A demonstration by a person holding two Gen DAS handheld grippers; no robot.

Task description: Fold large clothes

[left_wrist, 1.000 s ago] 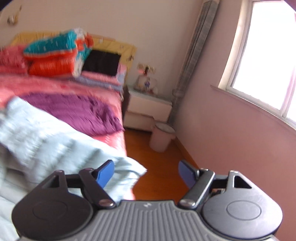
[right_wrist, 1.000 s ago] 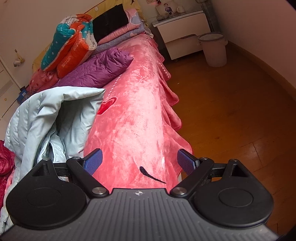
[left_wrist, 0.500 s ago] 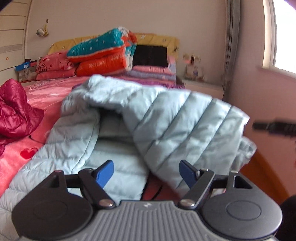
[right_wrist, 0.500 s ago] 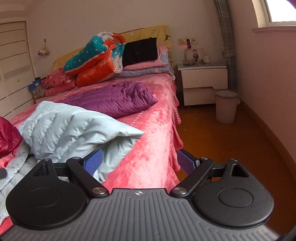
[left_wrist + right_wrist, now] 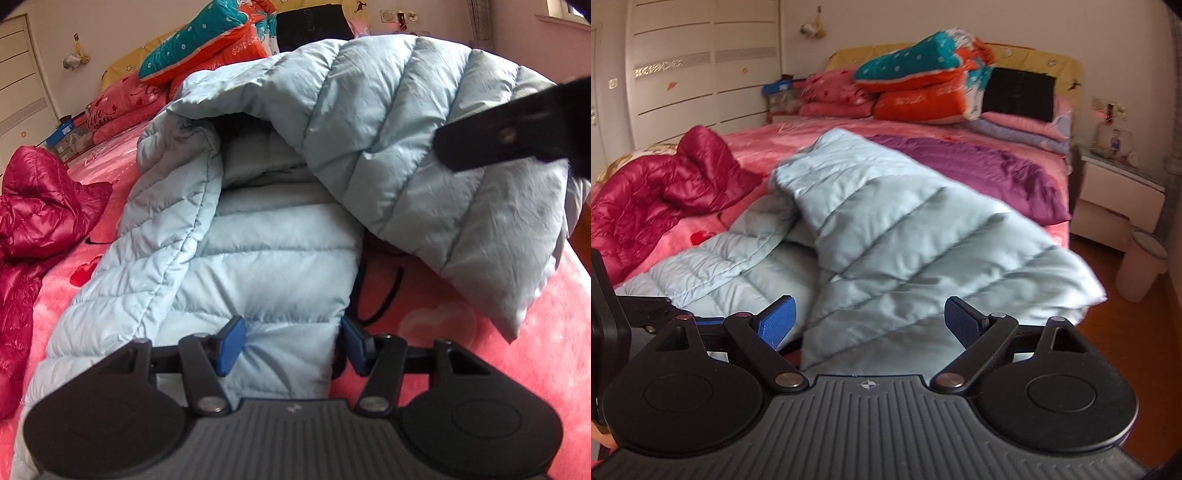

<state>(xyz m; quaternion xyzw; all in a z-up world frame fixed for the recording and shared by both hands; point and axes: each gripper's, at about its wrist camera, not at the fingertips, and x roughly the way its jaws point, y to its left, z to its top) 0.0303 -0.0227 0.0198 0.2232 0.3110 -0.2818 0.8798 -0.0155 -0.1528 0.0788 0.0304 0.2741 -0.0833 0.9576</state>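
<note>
Light-blue down jacket (image 5: 280, 258) half-folded on the pink bed (image 5: 461, 332).
Left hand-held gripper (image 5: 291, 341) closing around the jacket's hem edge; right hand-held gripper (image 5: 870, 325) wide, empty; bare bedspread at 3 o'clock.

"GOODLUCK" shows on the orange quilt (image 5: 236, 48); "Love" on the pink pillow (image 5: 110, 114).

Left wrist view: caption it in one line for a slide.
Left gripper closing around the hem of a light blue puffer jacket on a pink bedspread, crimson jacket lying beside.
</note>
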